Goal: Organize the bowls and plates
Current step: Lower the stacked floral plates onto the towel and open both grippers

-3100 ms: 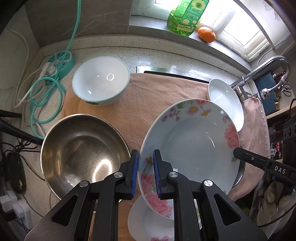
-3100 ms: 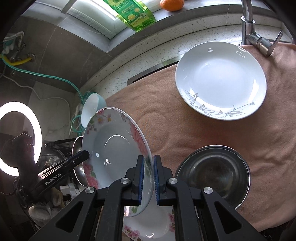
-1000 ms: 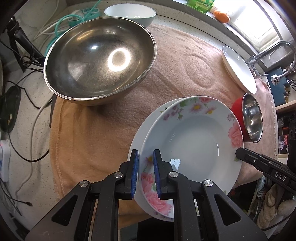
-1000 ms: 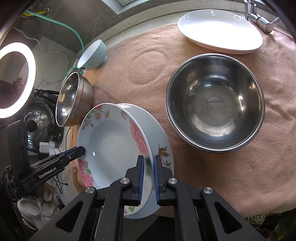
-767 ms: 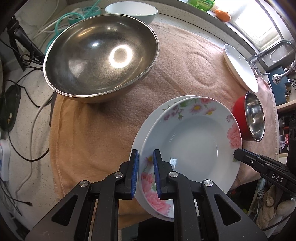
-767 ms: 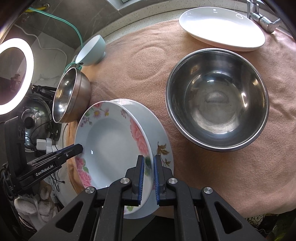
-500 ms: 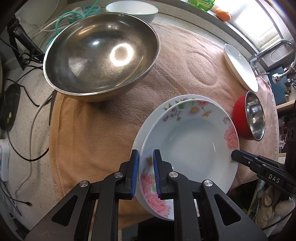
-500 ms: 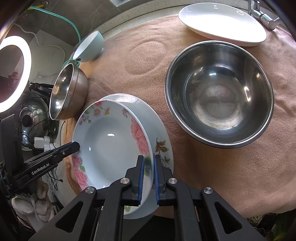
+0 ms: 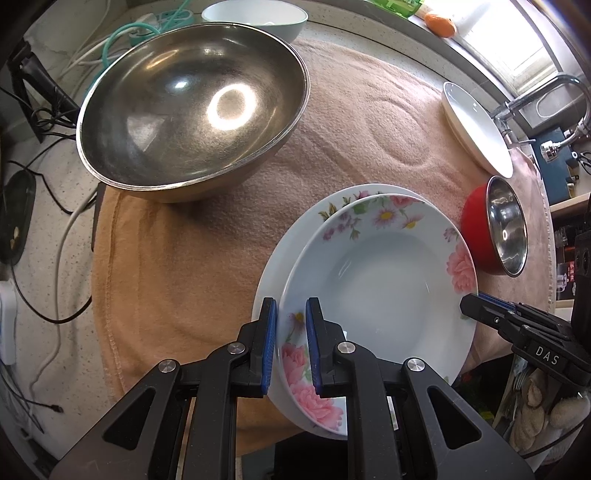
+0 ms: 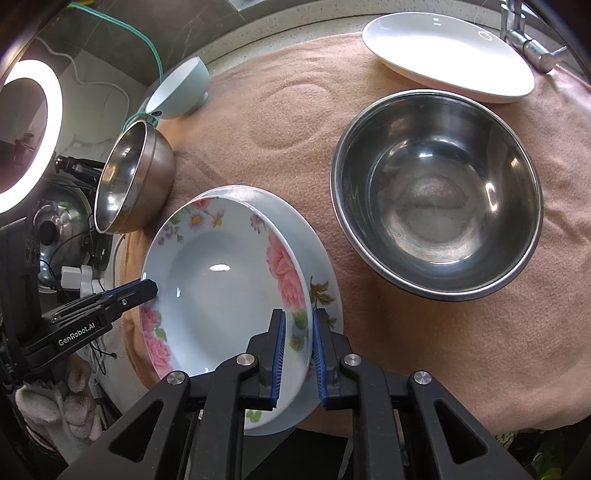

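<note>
A floral plate [image 9: 384, 291] sits on a second floral plate [image 9: 291, 243] on the peach towel [image 9: 177, 258]. My left gripper [image 9: 290, 325] straddles its near rim with the jaws slightly parted. My right gripper [image 10: 297, 332] straddles the opposite rim of the floral plate [image 10: 221, 280], jaws also slightly parted, and shows at the right in the left wrist view [image 9: 476, 306]. The lower plate [image 10: 321, 280] peeks out at the right.
A large steel bowl [image 9: 192, 107] stands at the back left with a pale green bowl [image 9: 255, 14] behind it. A red-sided steel bowl [image 9: 495, 229] and a white plate [image 9: 476, 129] lie at the right, near the tap [image 9: 532, 99]. Cables lie at the left.
The floral plate came down from the air onto the lower plate. Both grippers' jaws have widened slightly around its rim.
</note>
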Motion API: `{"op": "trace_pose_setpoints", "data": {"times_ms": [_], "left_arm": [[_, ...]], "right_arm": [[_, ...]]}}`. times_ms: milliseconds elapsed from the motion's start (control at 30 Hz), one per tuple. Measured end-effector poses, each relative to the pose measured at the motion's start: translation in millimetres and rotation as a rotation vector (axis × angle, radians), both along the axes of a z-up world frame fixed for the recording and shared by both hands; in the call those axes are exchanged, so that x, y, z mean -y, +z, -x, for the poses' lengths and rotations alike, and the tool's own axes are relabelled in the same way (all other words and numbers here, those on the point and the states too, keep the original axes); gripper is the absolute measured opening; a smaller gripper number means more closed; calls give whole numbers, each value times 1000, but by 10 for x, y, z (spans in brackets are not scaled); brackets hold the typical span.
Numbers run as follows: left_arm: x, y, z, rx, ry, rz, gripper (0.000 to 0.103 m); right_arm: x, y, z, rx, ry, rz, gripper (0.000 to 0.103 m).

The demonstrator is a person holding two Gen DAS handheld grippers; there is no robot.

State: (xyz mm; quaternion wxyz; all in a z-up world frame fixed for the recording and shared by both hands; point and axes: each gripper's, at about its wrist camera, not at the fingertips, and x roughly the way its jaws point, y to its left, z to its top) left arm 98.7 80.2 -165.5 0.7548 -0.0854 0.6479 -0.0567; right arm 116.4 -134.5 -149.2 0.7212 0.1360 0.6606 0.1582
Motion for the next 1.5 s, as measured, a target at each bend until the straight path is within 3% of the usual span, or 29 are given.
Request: {"op": "trace_pose_setpoints", "data": {"times_ms": [633, 1000, 1167, 1500], "left_arm": [[-13, 256, 44, 45, -10, 25, 14], [141, 425, 33, 100, -33, 64, 14], [294, 489, 9, 130, -49, 101, 14], [458, 690, -119, 217, -68, 127, 14]], "right_arm": [[-42, 248, 44, 111, 32, 46, 25], [61, 557, 205, 244, 24, 47, 26], [206, 689, 287, 295, 2, 10, 35], [644, 835, 366, 374, -147, -11, 36]]}}
